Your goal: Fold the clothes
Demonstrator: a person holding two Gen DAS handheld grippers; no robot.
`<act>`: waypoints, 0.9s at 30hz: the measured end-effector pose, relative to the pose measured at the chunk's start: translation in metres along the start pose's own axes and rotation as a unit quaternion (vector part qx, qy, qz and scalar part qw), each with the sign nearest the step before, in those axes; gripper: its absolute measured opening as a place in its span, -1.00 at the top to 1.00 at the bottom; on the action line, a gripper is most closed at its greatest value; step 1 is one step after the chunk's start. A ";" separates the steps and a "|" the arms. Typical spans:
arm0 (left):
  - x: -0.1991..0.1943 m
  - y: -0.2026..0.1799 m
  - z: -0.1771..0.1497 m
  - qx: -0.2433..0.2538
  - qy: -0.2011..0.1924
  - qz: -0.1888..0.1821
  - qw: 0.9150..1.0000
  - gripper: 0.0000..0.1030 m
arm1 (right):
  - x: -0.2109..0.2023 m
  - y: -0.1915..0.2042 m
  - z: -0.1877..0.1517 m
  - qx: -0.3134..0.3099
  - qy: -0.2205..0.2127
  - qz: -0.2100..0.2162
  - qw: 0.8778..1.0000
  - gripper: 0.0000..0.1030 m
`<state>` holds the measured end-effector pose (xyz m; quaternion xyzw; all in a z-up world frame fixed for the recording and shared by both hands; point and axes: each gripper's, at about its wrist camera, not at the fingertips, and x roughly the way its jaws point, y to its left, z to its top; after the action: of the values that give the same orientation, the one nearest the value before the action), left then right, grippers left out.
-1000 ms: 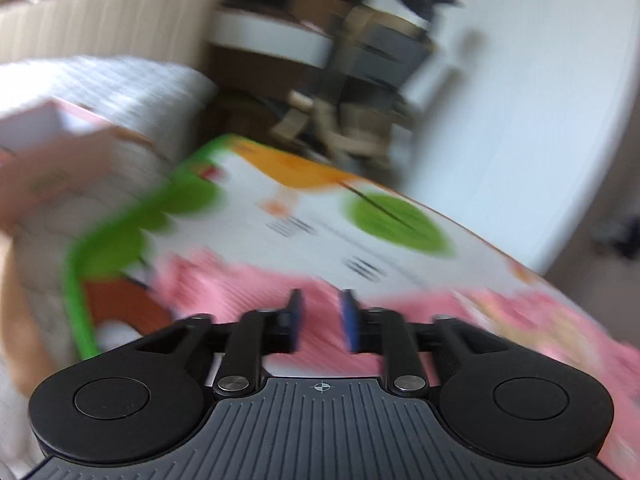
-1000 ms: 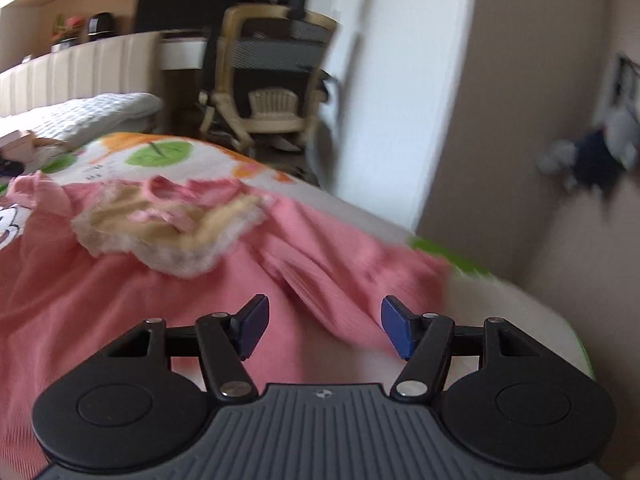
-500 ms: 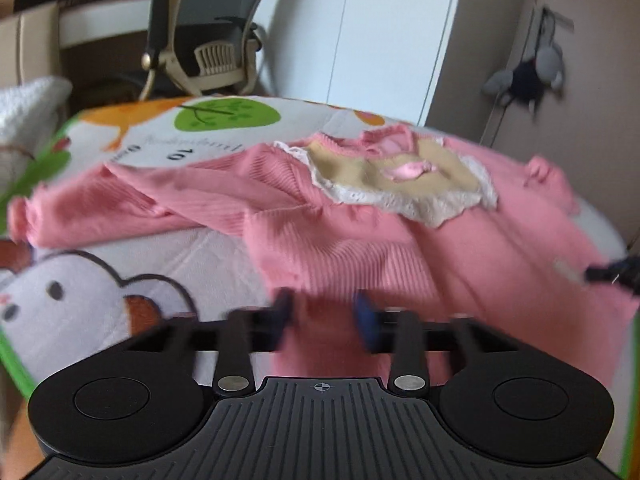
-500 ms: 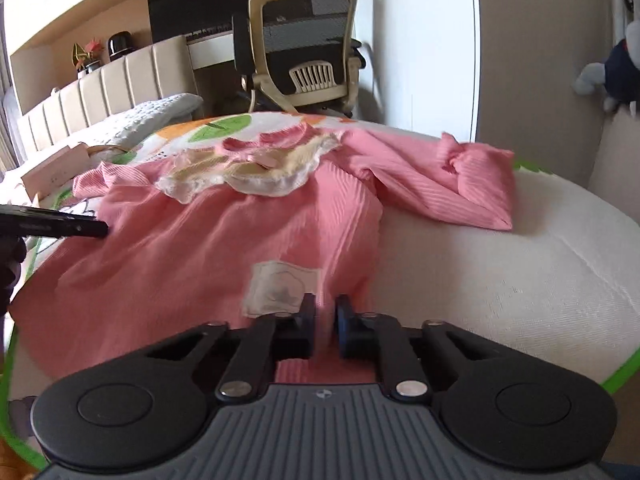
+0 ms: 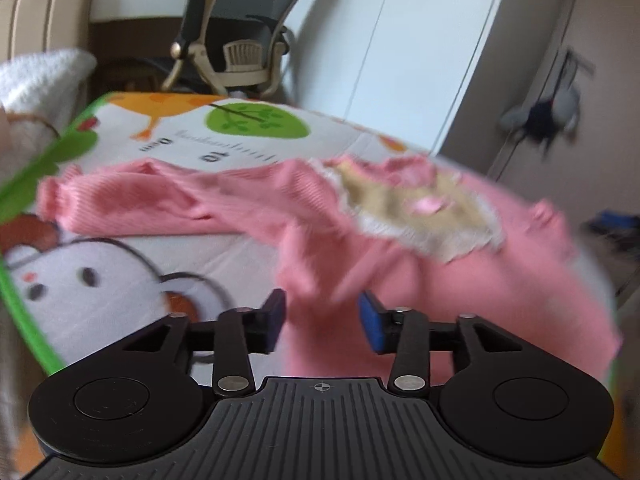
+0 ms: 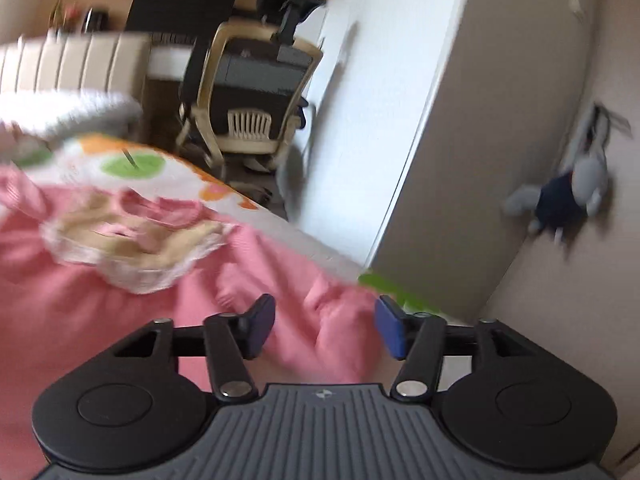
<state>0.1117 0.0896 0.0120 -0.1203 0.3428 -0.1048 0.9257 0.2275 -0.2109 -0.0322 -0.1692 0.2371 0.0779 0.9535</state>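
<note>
1. Half a second ago both your claws were nearly pinched together over the pink ribbed sweater (image 5: 400, 280); now both are standing apart.
2. Your left gripper (image 5: 322, 320) is gaping, holding nothing, with the sweater's hem showing between its blue pads.
3. Your right gripper (image 6: 326, 326) is gaping wider, empty, over the right sleeve (image 6: 332, 320).
4. The sweater is lying spread on the cartoon-printed bed cover (image 5: 120, 272), whose green edge is running just beside that sleeve.
</note>
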 end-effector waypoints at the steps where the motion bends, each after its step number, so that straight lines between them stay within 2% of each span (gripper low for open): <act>1: 0.000 -0.002 0.003 -0.013 -0.003 -0.017 1.000 -0.11 | 0.019 0.004 0.005 -0.013 0.009 -0.005 1.000 -0.11; 2: 0.000 -0.007 0.005 -0.019 -0.005 -0.034 0.999 -0.16 | 0.038 0.006 0.007 -0.018 0.024 -0.008 1.000 -0.13; 4: -0.002 -0.016 0.006 -0.020 -0.007 -0.065 0.998 -0.45 | 0.073 0.007 0.007 -0.022 0.057 -0.018 0.998 -0.12; 5: -0.003 -0.021 0.006 -0.016 -0.007 -0.077 0.997 -0.51 | 0.087 0.005 0.004 -0.026 0.070 -0.027 0.997 0.18; 6: -0.006 -0.024 0.005 -0.011 -0.007 -0.091 0.996 -0.60 | 0.101 0.004 0.002 -0.030 0.084 -0.036 0.995 0.72; 7: -0.008 -0.027 0.004 -0.006 -0.007 -0.104 0.995 -0.72 | 0.111 -0.005 0.003 -0.024 0.092 -0.048 0.994 0.72; 8: -0.009 -0.029 0.002 -0.003 -0.005 -0.122 0.993 -0.79 | 0.113 -0.019 0.009 0.002 0.088 -0.063 0.994 0.73; 10: -0.005 -0.031 -0.004 -0.010 0.005 -0.159 0.987 -0.82 | 0.099 -0.051 0.039 0.075 0.043 -0.080 0.993 0.74; 13: 0.016 -0.037 -0.013 -0.031 0.028 -0.198 0.979 -0.83 | 0.070 -0.073 0.097 0.142 -0.035 -0.059 0.987 0.75; 15: 0.029 -0.041 -0.020 -0.040 0.047 -0.202 0.977 -0.84 | 0.053 -0.064 0.134 0.155 -0.077 -0.020 0.985 0.75; 18: 0.038 -0.042 -0.031 -0.047 0.069 -0.202 0.976 -0.86 | 0.042 -0.023 0.173 0.160 -0.103 0.082 0.978 0.75; 21: 0.038 -0.041 -0.037 -0.052 0.073 -0.206 0.975 -0.88 | 0.049 0.043 0.186 0.138 -0.088 0.192 0.968 0.75; 24: 0.037 -0.038 -0.039 -0.057 0.069 -0.213 0.973 -0.92 | 0.072 0.114 0.182 0.108 -0.042 0.271 0.956 0.74; 25: 0.035 -0.036 -0.040 -0.059 0.067 -0.215 0.972 -0.93 | 0.078 0.129 0.179 0.103 -0.028 0.285 0.953 0.67; 27: 0.035 -0.036 -0.040 -0.058 0.067 -0.215 0.973 -0.94 | 0.086 0.153 0.172 0.099 -0.006 0.311 0.945 0.21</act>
<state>0.1070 0.0393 -0.0285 -0.2373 0.3759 -0.2894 0.8477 0.3409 -0.0007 0.0252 0.0081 0.2786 0.3476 0.8953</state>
